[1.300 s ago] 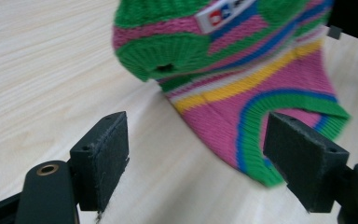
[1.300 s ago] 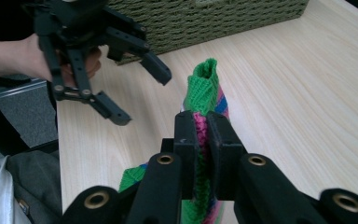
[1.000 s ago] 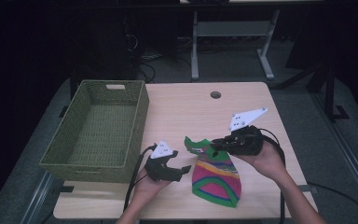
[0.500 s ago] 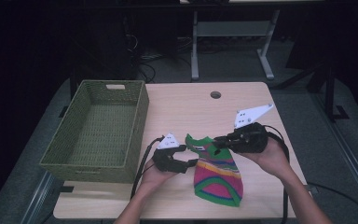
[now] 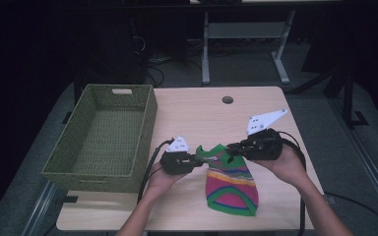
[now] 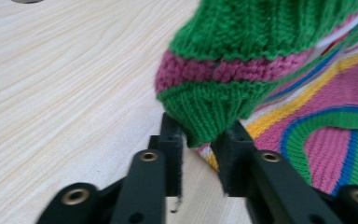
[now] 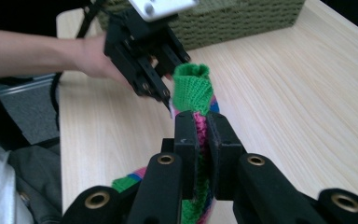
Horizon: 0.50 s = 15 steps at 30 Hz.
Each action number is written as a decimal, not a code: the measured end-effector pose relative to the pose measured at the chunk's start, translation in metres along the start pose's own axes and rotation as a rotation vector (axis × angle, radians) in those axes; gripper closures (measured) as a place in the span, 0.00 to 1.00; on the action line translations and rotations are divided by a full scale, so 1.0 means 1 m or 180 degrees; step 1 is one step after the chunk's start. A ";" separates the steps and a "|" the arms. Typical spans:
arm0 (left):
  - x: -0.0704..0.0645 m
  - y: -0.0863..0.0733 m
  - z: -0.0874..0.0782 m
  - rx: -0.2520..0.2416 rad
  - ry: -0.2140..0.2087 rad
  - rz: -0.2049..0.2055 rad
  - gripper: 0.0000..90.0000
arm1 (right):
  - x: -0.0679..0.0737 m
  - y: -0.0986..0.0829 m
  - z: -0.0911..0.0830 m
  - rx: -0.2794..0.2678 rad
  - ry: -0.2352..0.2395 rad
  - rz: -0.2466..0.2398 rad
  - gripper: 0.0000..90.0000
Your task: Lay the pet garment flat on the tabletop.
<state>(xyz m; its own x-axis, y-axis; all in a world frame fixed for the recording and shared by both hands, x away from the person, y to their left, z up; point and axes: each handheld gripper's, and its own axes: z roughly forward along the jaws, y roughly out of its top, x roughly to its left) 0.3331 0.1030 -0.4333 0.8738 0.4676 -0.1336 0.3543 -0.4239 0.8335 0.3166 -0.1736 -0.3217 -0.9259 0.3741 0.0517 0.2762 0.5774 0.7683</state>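
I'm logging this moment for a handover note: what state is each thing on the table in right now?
sock: striped knit, mostly flat on the table, cuff end lifted.
right gripper: shut on the sock.
left gripper: jaws apart around the green cuff tip, not clamped.
basket: upright, empty.
table: bare wood beyond the sock.

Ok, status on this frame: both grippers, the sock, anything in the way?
Right gripper shut on the striped sock, edge lifted. Left gripper open, jaws straddling the green cuff, not yet clamped. Green basket stands apart at left; nothing in the way.
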 end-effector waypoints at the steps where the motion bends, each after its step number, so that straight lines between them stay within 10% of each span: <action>1: 0.000 0.001 -0.001 0.0013 0.0003 0.0038 0.87 | 0.000 -0.001 0.001 0.0017 -0.0013 0.0004 0.92; 15: -0.003 0.024 -0.018 0.0162 0.0172 0.0235 0.94 | -0.004 -0.011 0.006 0.0016 -0.0183 0.0077 0.92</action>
<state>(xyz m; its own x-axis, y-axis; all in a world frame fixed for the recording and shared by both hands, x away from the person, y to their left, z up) 0.3335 0.1053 -0.4033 0.8794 0.4742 -0.0428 0.3074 -0.4969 0.8116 0.3185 -0.1775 -0.3340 -0.9027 0.4291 0.0333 0.2998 0.5714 0.7640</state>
